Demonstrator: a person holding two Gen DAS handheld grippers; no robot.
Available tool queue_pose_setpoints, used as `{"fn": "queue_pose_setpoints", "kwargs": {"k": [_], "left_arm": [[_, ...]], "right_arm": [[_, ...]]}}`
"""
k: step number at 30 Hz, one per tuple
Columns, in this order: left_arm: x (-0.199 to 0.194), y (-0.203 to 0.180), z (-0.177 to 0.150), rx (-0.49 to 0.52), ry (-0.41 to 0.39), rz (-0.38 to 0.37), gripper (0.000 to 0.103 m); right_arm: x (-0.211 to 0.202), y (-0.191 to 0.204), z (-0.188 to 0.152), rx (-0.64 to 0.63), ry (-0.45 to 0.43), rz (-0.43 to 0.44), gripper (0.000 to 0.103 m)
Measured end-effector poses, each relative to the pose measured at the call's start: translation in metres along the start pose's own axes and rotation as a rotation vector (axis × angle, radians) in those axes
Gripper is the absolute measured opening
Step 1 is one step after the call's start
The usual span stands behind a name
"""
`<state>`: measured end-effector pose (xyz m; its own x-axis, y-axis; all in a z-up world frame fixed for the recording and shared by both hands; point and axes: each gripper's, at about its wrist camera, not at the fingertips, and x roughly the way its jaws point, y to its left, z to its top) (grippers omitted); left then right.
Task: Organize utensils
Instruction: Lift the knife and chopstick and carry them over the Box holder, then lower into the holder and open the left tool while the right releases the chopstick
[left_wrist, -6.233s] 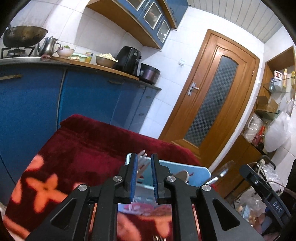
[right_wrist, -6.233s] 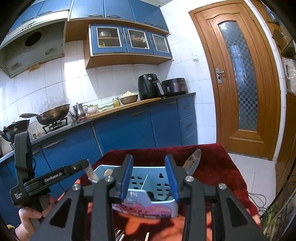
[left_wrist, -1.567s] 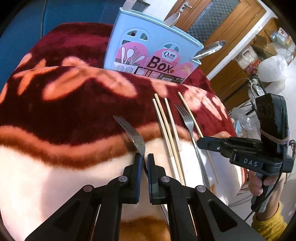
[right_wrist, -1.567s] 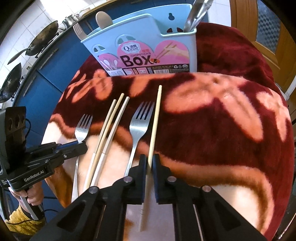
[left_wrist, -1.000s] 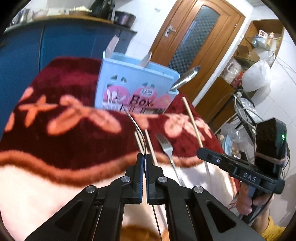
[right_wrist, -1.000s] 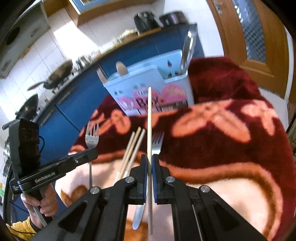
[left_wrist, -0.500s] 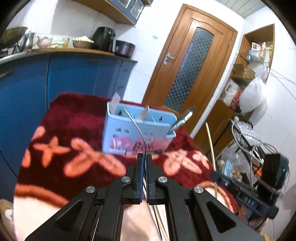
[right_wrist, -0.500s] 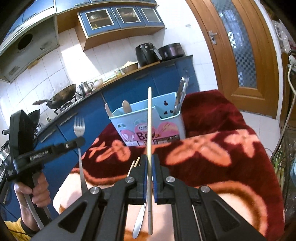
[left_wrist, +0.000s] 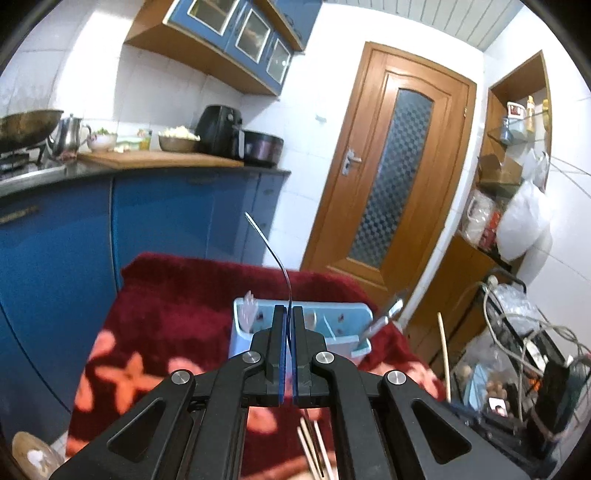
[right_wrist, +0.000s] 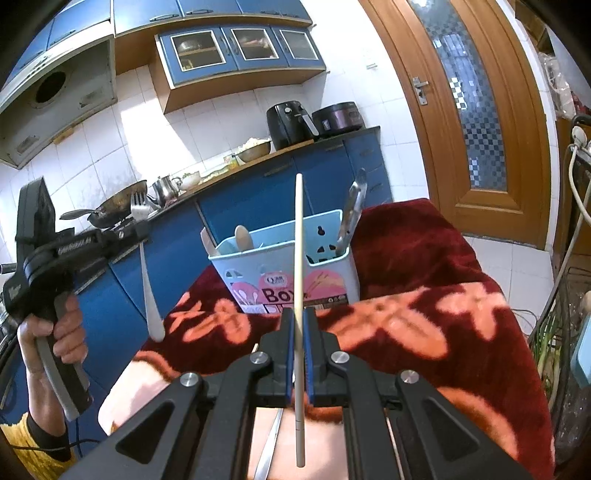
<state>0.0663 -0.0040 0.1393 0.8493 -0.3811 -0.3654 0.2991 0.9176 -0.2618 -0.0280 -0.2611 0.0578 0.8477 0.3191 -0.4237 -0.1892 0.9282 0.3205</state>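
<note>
Left gripper (left_wrist: 287, 325): clamped on a fork (right_wrist: 146, 266) and lifted off the blanket; in the right wrist view the fork hangs upright, tines up, handle down, at the far left of the table edge. In the left wrist view the fork shows only edge-on, as a thin curved line rising from between the jaws.

Right gripper (right_wrist: 298, 332): clenched around a chopstick (right_wrist: 300, 258), held roughly upright, its tip rising in front of the box and its lower end sticking out below the jaws.

Box (right_wrist: 325, 266): light blue utensil holder standing on the far part of the red blanket (right_wrist: 424, 314), near the middle. It is divided into compartments.

Already in the box: a wooden spoon (right_wrist: 243, 238) and another pale handle in the left part, metal tongs (right_wrist: 351, 210) leaning out of the right part.

Still on the blanket: several chopsticks (left_wrist: 312, 450) lying near the bottom of the left wrist view, and a second fork (right_wrist: 269, 450) partly hidden under the right gripper.

Progress: partway, by my judgement. Two pieces are in the air and not yet over the box; neither has been dropped in.

What is left: carry the fork and the chopstick over to a compartment each, let go, then pick up the loose pieces from the blanket.
</note>
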Motion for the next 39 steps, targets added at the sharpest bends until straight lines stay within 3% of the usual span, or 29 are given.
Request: {"fn": "queue_pose_setpoints", "kwargs": {"k": [10,17,26,31,39], "left_arm": [[0.019,-0.008,0.041,0.035,-0.173,0.077,0.001],[0.056,-0.011,0.042,0.065,-0.244,0.162,0.002],[0.094,-0.003,0.024,0.106,-0.234,0.224,0.002],[0.102,0.002,0.014,0.097,-0.228,0.218,0.002],[0.111,0.011,0.003,0.071,-0.205,0.192,0.002]], "right_arm": [[0.014,-0.008,-0.006,0.006,0.026,-0.001,0.006],[0.018,-0.015,-0.005,0.015,0.021,-0.010,0.006],[0.025,-0.024,0.001,0.025,0.006,-0.013,0.006],[0.031,-0.022,0.019,0.020,-0.028,-0.007,0.006],[0.056,-0.008,0.061,-0.020,-0.178,0.064,0.006]]}}
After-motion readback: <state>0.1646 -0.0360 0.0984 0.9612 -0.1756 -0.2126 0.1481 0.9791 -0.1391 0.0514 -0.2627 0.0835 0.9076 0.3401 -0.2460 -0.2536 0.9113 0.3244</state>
